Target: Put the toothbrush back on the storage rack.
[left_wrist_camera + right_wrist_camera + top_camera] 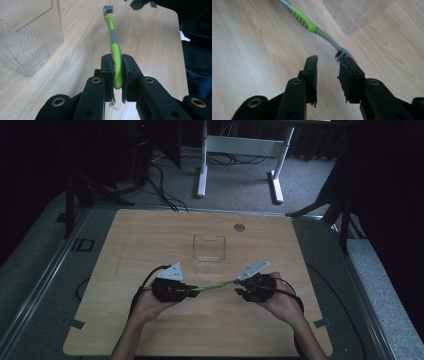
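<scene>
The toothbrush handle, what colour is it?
Bright green with grey, seen best in the left gripper view, where the toothbrush handle sits clamped.

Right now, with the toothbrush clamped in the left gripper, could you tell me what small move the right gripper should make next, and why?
Probably ease the right gripper forward so its open jaws straddle the brush head. The left gripper is shut on the toothbrush handle, and the bristle end sits just past the right jaw's tip, not yet between the pads.

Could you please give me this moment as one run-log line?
left hand-held gripper: shut on toothbrush handle | right hand-held gripper: open beside brush head | clear box: beyond toothbrush
</scene>
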